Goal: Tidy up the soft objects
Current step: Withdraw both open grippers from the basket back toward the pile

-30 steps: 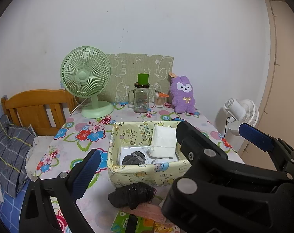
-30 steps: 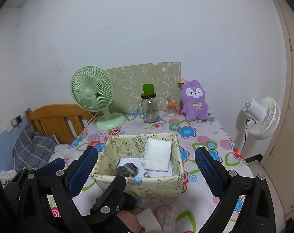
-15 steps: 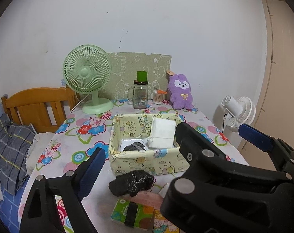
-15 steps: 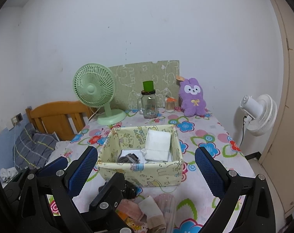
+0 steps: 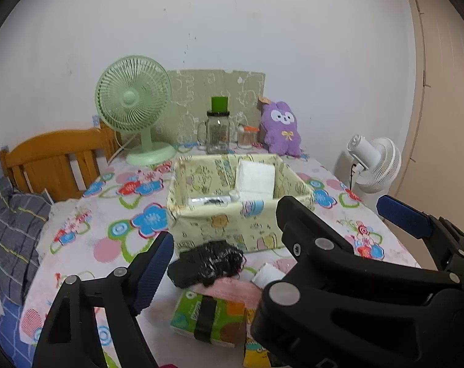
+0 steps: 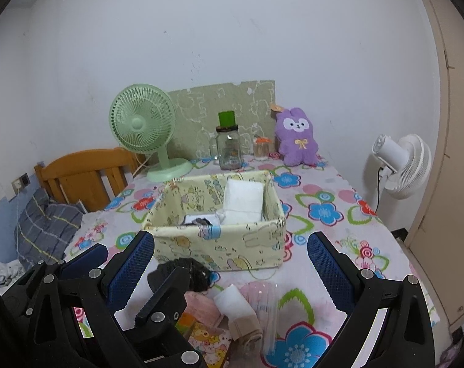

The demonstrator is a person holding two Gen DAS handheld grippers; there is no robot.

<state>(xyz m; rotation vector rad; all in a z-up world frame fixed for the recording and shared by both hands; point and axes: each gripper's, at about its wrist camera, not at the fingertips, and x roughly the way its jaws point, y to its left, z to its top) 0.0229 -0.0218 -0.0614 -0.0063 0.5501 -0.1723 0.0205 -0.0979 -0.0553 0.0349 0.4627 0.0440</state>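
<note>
A yellow fabric basket (image 5: pixel 232 224) (image 6: pixel 232 245) stands mid-table and holds a white folded cloth (image 5: pixel 255 181) (image 6: pixel 242 201) and a small dark item. In front of it lie a black crumpled bundle (image 5: pixel 207 263) (image 6: pixel 182 271), a pink cloth (image 5: pixel 232 288) (image 6: pixel 201 305), a white roll (image 6: pixel 233 302) and a green tissue pack (image 5: pixel 207 316). My left gripper (image 5: pixel 278 245) is open and empty above these loose items. My right gripper (image 6: pixel 230 263) is open and empty, back from the basket. The right gripper's body hides part of the pile in the left wrist view.
At the table's back stand a green fan (image 5: pixel 133 107), a glass jar with a green lid (image 5: pixel 218 132), and a purple plush rabbit (image 5: pixel 281 128). A wooden chair (image 5: pixel 54 159) with grey plaid cloth is left. A white floor fan (image 5: pixel 373 165) and a door are right.
Both grippers have drawn back and lowered from the basket, so more of the loose pile in front of it shows. Both stay open and empty.
</note>
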